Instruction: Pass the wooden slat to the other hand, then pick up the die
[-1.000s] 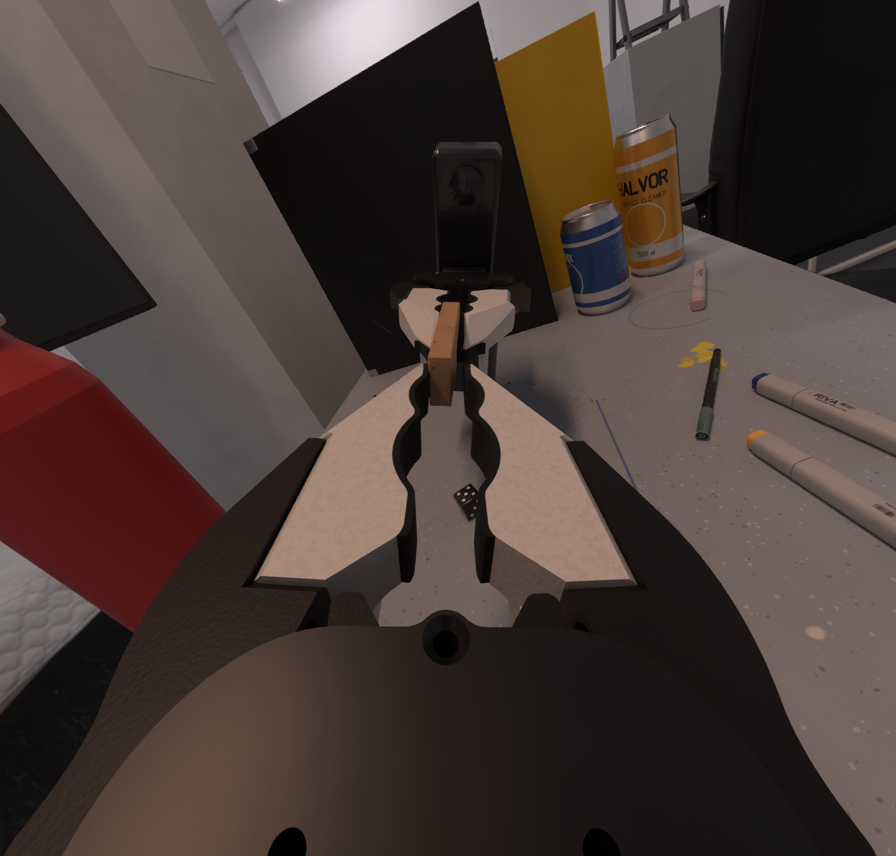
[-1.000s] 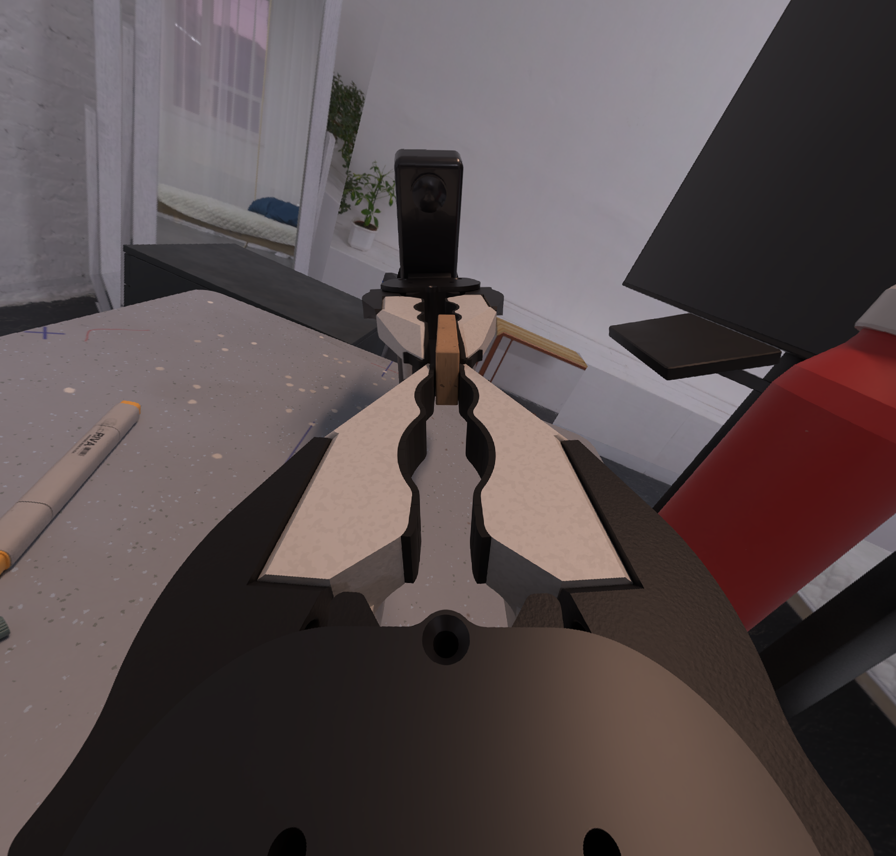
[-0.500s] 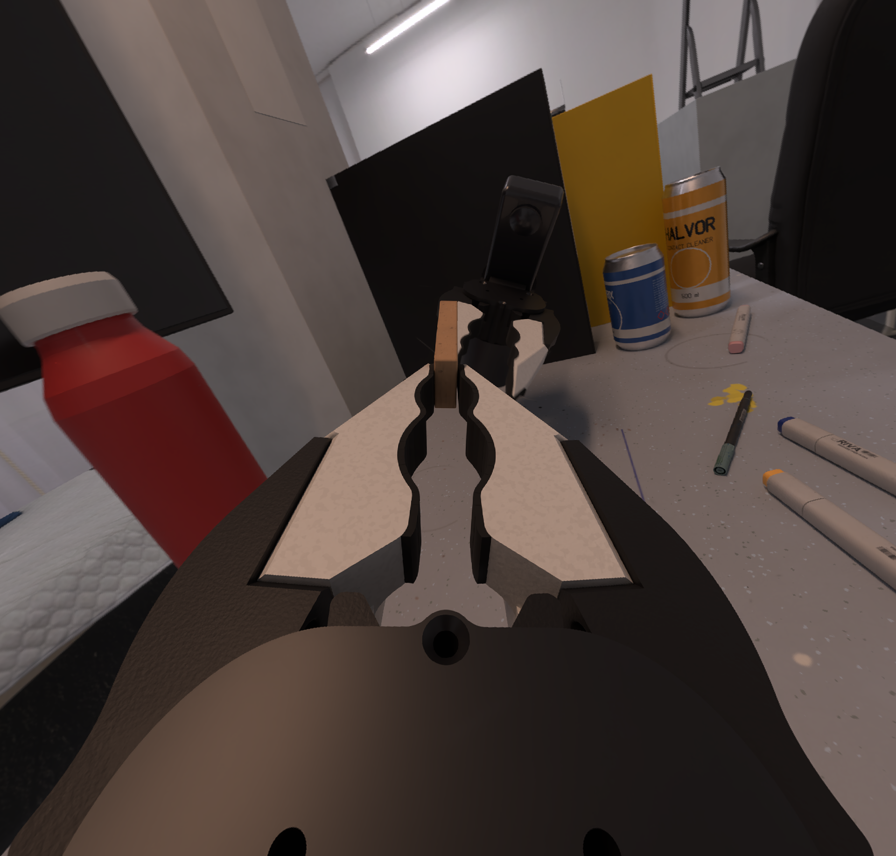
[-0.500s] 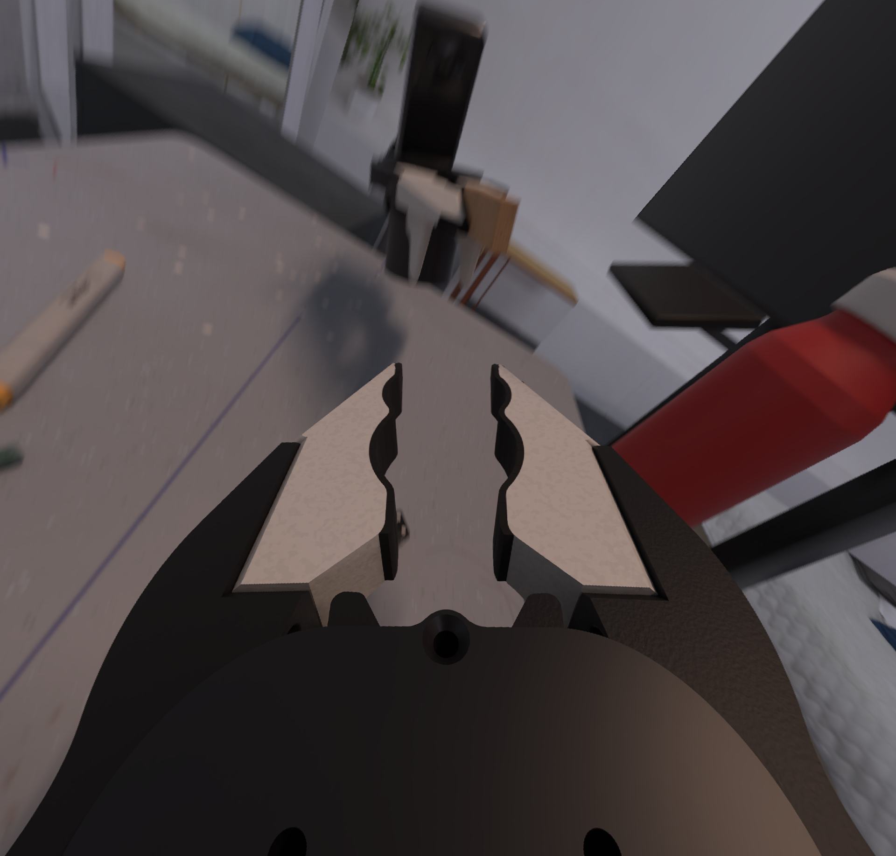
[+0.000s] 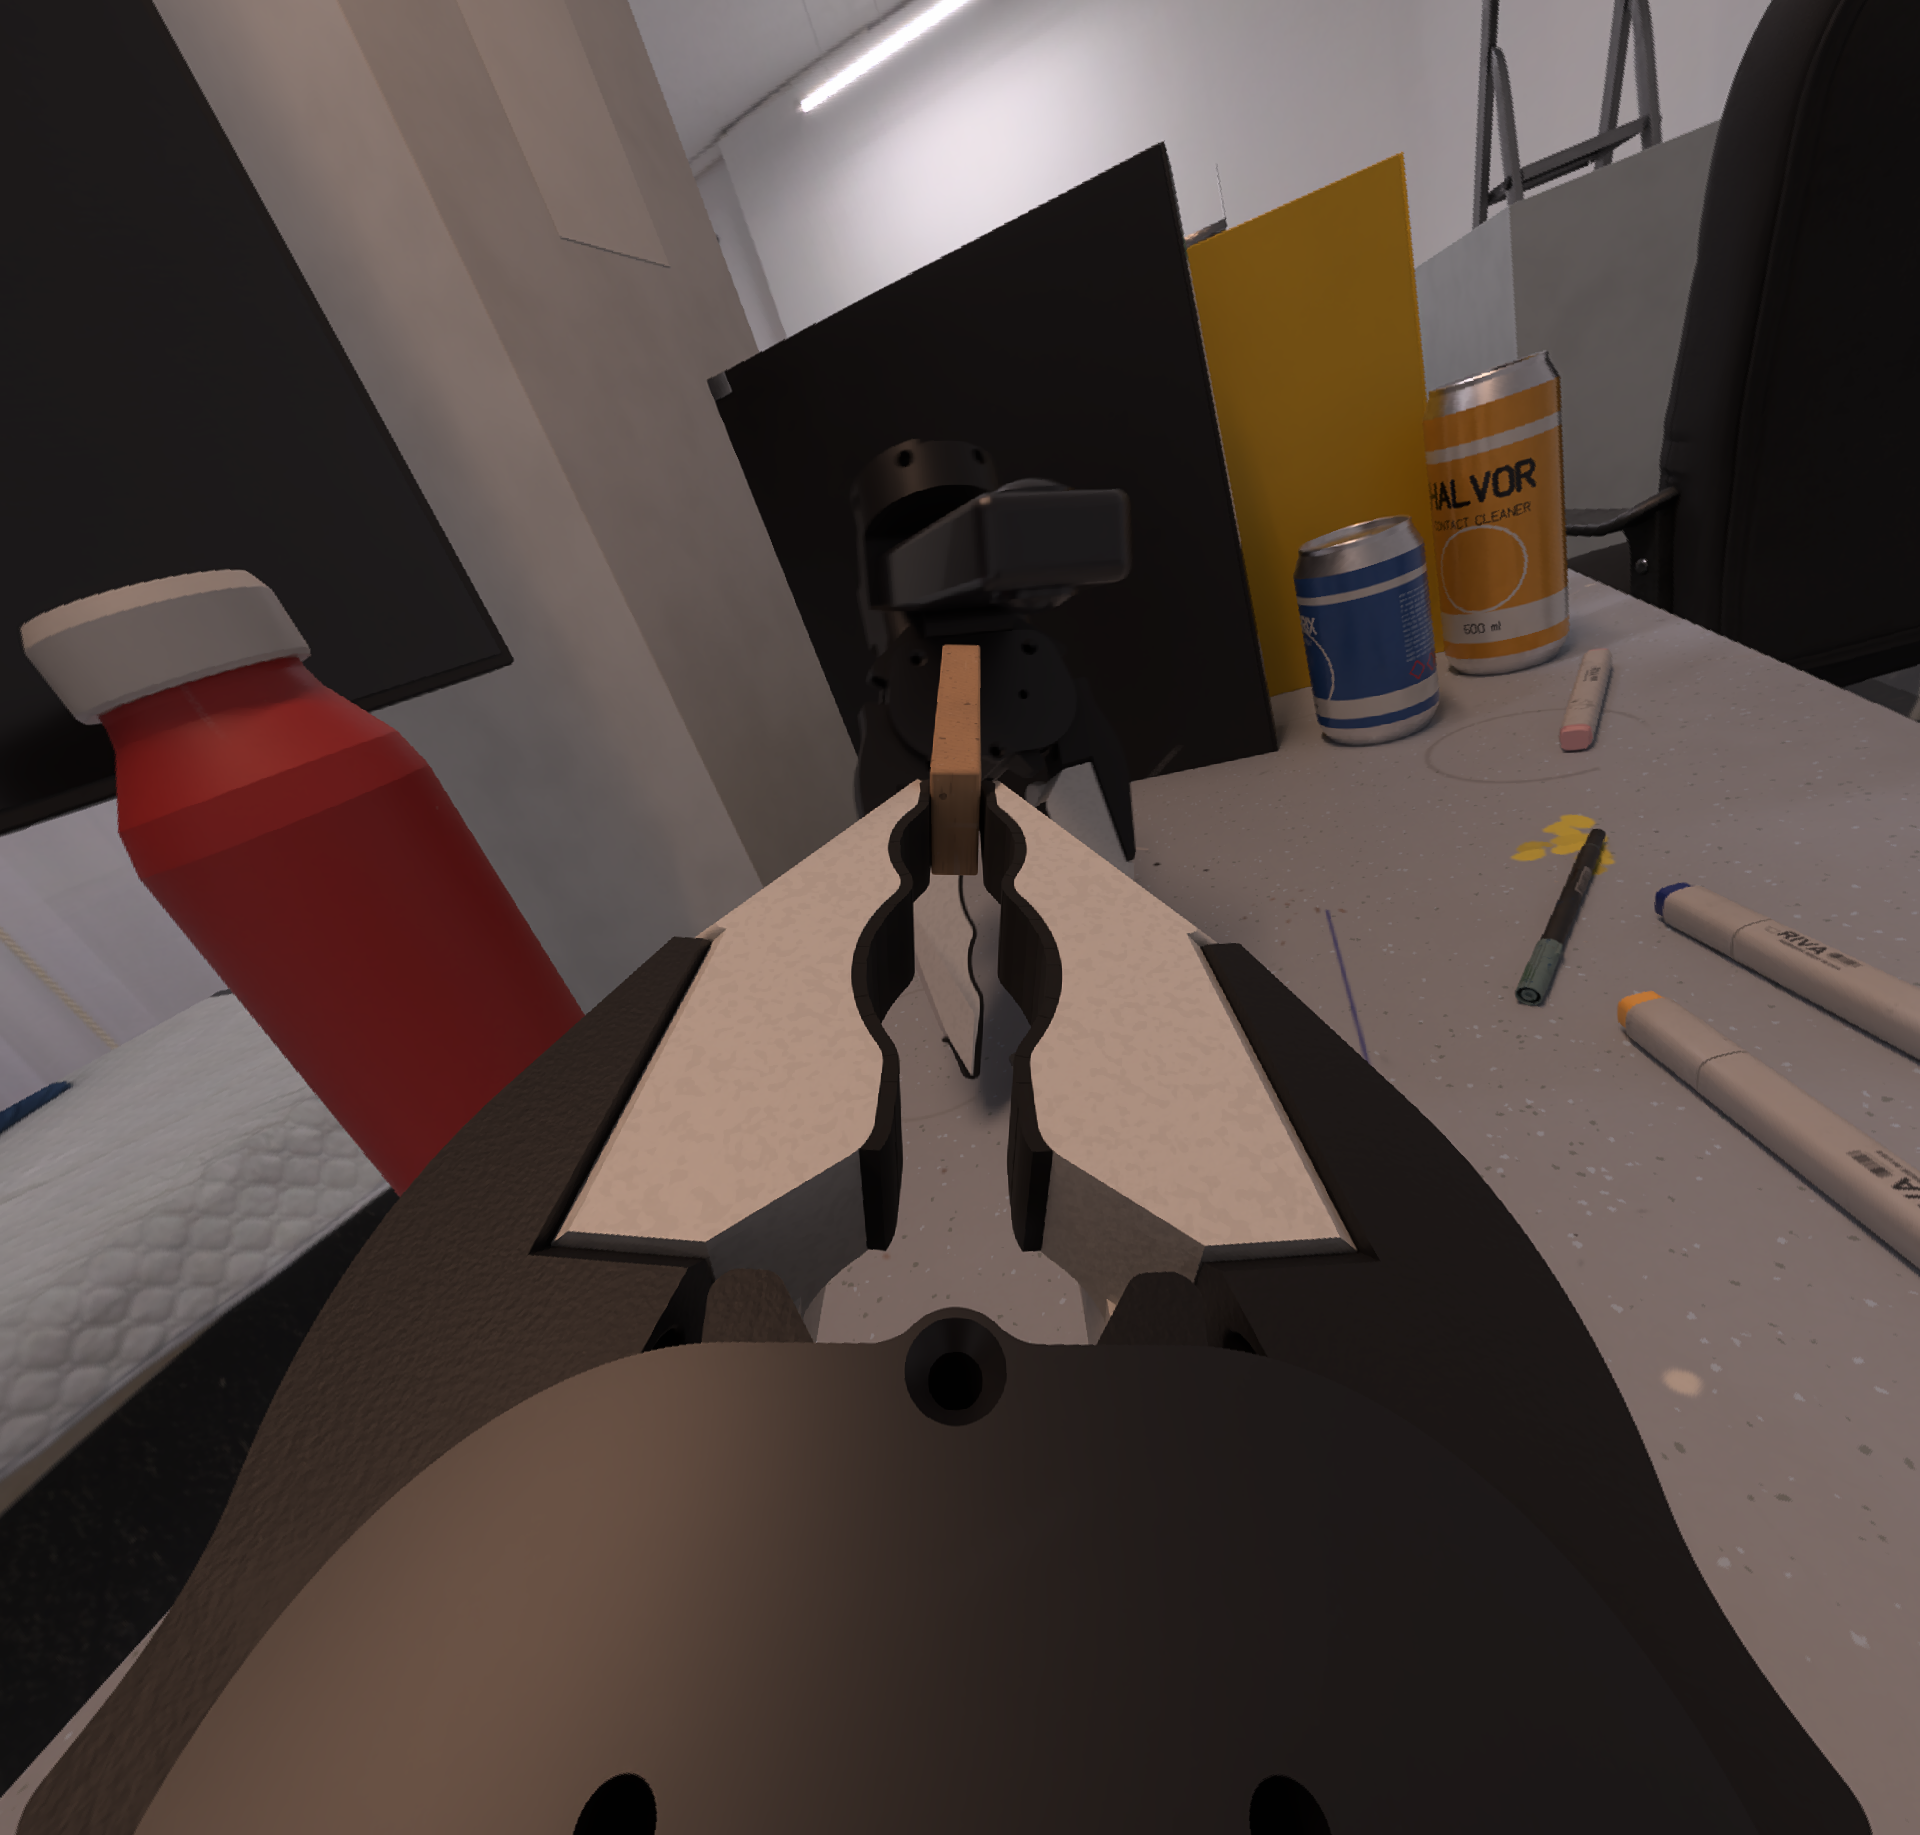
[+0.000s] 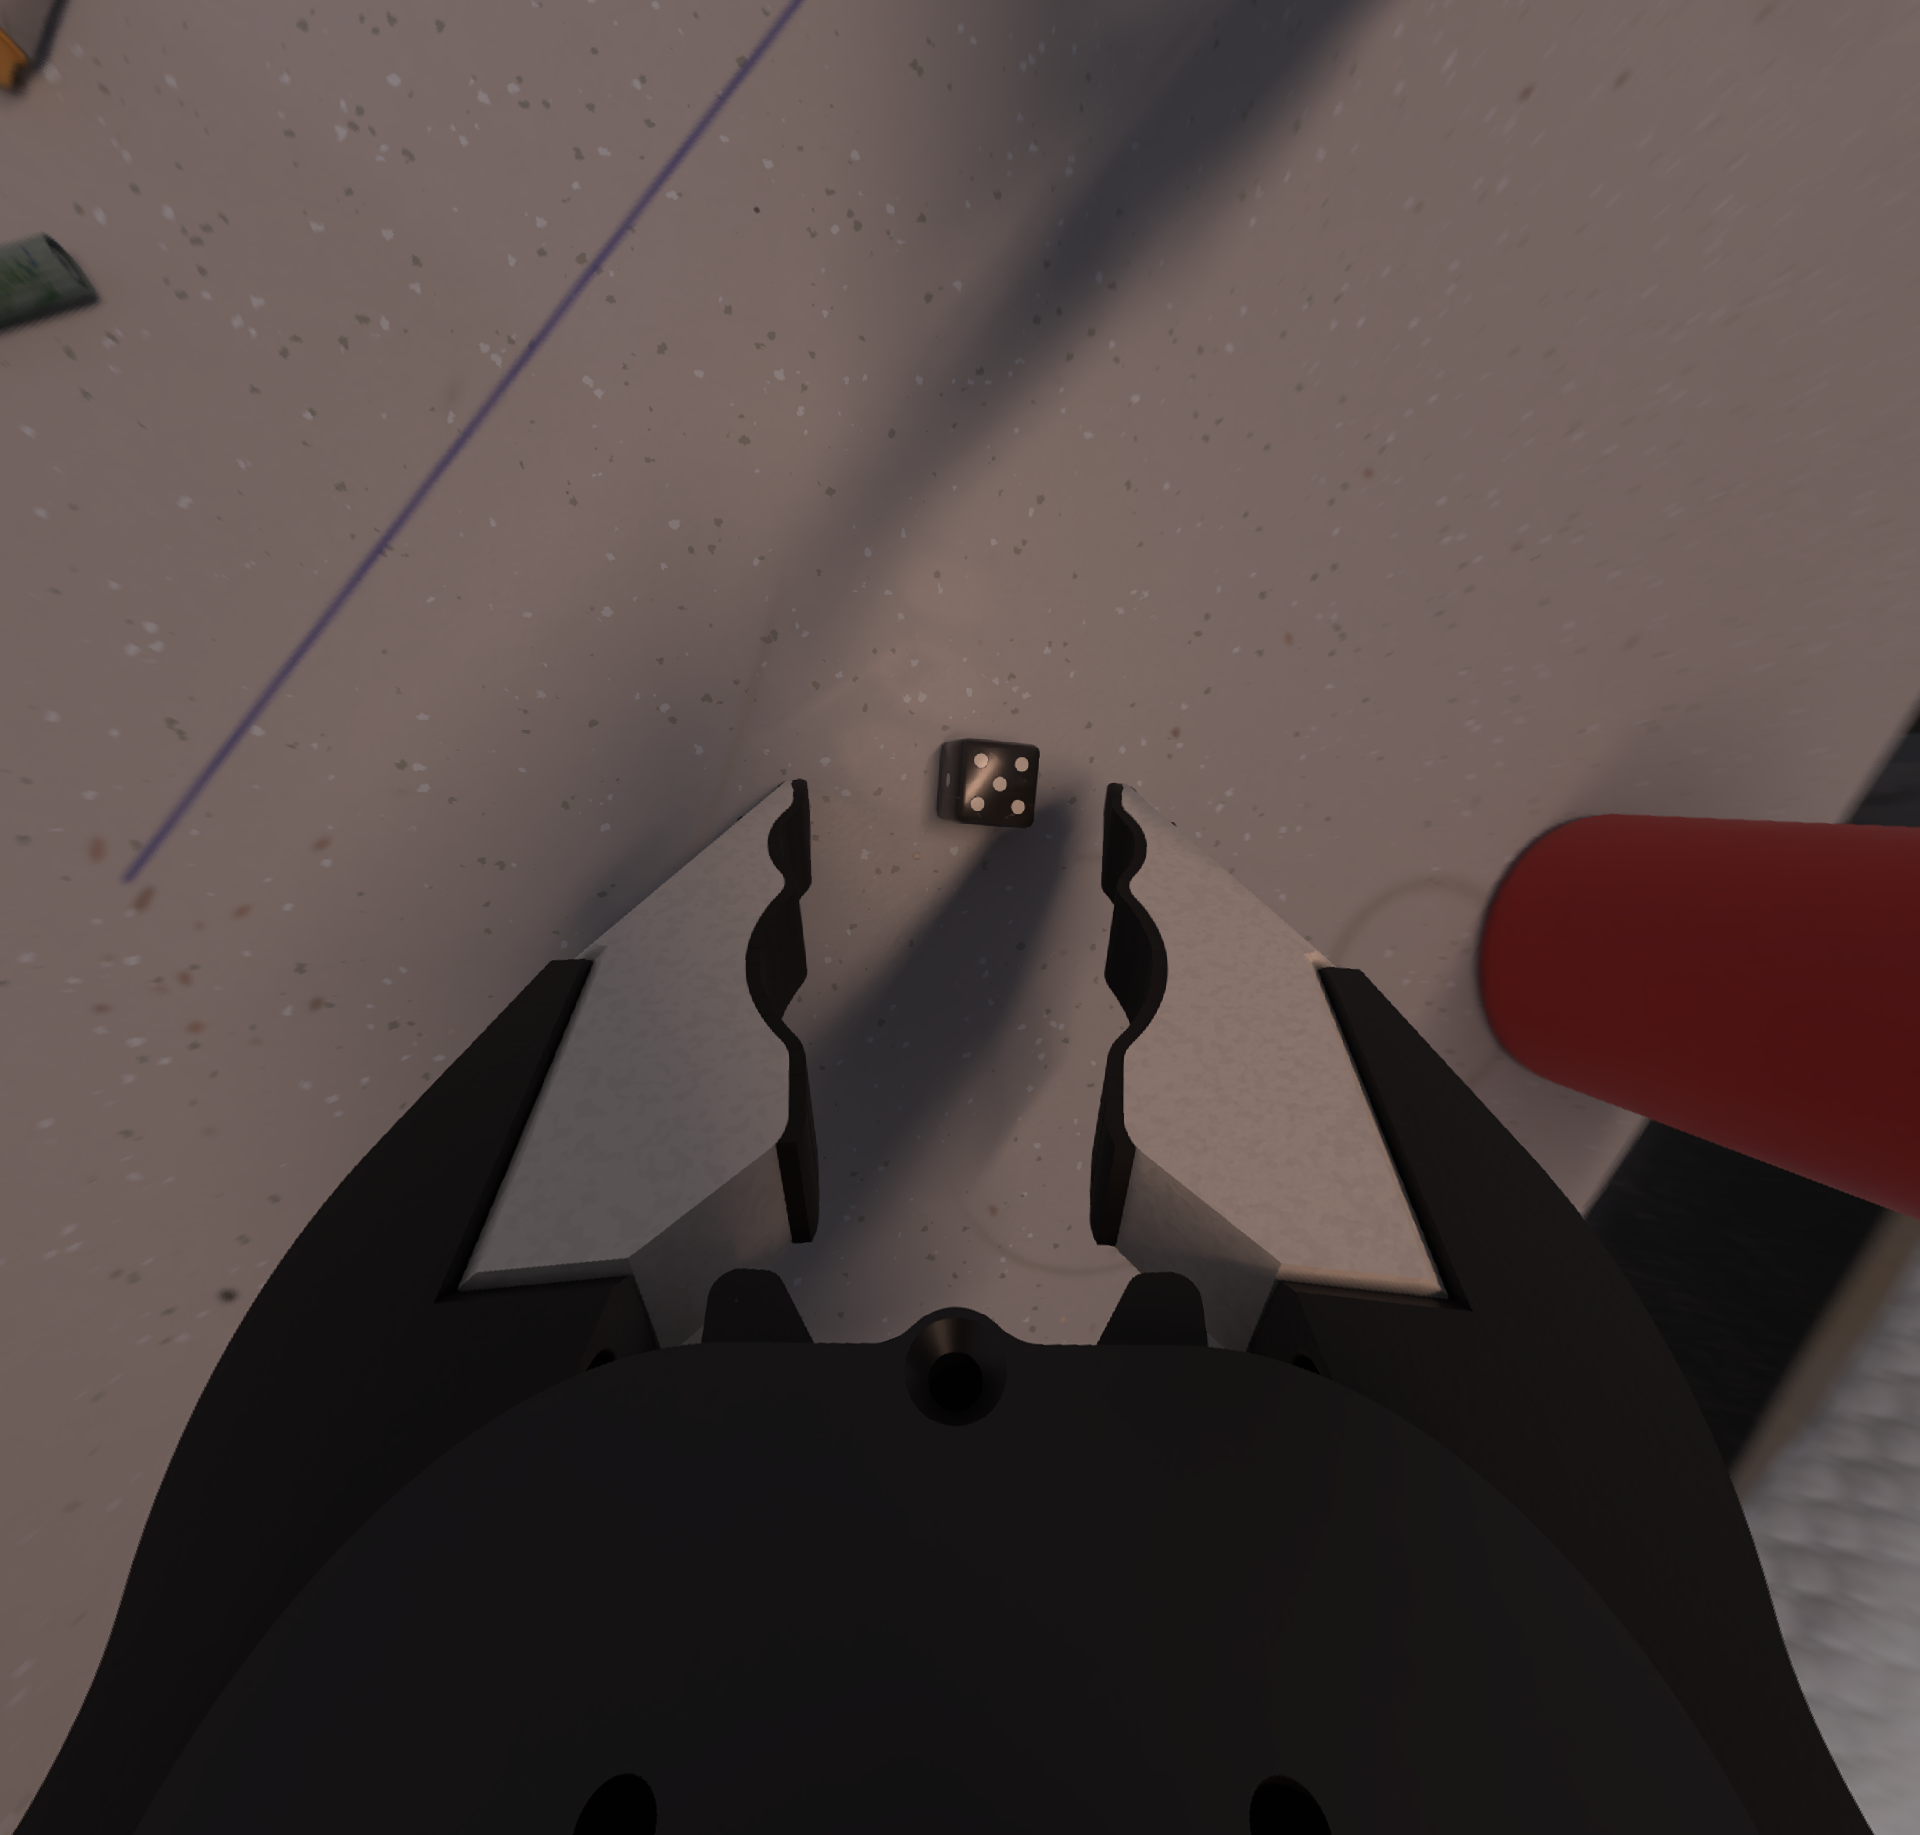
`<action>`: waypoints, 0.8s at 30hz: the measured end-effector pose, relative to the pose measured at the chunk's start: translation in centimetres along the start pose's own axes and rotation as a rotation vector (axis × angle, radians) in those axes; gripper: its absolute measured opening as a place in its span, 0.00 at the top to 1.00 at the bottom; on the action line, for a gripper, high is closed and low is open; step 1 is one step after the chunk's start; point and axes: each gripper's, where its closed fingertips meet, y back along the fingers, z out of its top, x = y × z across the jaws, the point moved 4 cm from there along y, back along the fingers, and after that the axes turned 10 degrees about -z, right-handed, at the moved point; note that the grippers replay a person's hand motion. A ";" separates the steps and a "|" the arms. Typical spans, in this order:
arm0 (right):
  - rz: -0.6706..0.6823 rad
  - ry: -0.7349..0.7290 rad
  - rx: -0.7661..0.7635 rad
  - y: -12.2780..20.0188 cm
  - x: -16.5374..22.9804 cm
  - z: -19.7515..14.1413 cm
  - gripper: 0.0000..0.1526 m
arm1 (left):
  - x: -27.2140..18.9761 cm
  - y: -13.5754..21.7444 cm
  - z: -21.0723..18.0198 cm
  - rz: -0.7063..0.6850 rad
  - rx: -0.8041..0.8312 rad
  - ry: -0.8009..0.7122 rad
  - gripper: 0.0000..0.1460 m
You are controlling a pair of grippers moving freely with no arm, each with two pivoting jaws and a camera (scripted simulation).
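The right gripper (image 6: pixel 951 798) has let go of the wooden slat (image 5: pixel 956 757) and now hangs wide open over the black die (image 6: pixel 989 784); the left gripper (image 5: pixel 957 798) alone pinches the slat. So the pass looks done; grabbing the die comes next.

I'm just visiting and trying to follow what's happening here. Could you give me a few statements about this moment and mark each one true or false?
1. The left tool grips the light-brown wooden slat. True.
2. The right tool is shut on the small black die with white pips. False: it is open, and the die lies on the speckled grey table just beyond its tips.
3. A red bottle with a white cap stands at the table's edge. True.
4. Both drink cans are orange. False: the tall orange can stands beside a shorter blue can.
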 end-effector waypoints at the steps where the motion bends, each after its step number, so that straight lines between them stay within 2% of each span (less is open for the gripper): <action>1: 0.046 -0.027 0.018 -0.1 -0.2 0.0 0.64 | 0.0 0.0 0.0 0.000 -0.003 0.001 0.95; 5: 0.223 -0.157 0.085 -0.7 -0.8 -0.2 0.77 | 0.0 0.1 0.2 0.001 -0.017 0.002 0.95; 8: 0.263 -0.172 0.127 -0.9 -1.3 0.0 0.88 | 0.0 0.2 0.2 0.009 -0.022 0.006 0.95; 12: 0.226 -0.149 0.096 -1.0 -1.1 0.4 0.89 | 0.0 0.5 0.3 0.014 -0.026 0.001 0.95; 15: 0.174 -0.198 -0.036 -0.8 -0.6 0.6 0.89 | 0.0 0.6 0.4 0.017 -0.033 0.002 0.95; 18: 0.114 -0.298 -0.230 0.3 -0.8 1.0 0.89 | -0.3 0.6 0.7 -0.006 -0.076 0.008 0.95; 24: 0.048 -0.396 -0.678 4.2 -1.2 3.5 0.89 | -1.7 -0.2 1.6 -0.181 -0.207 0.077 0.95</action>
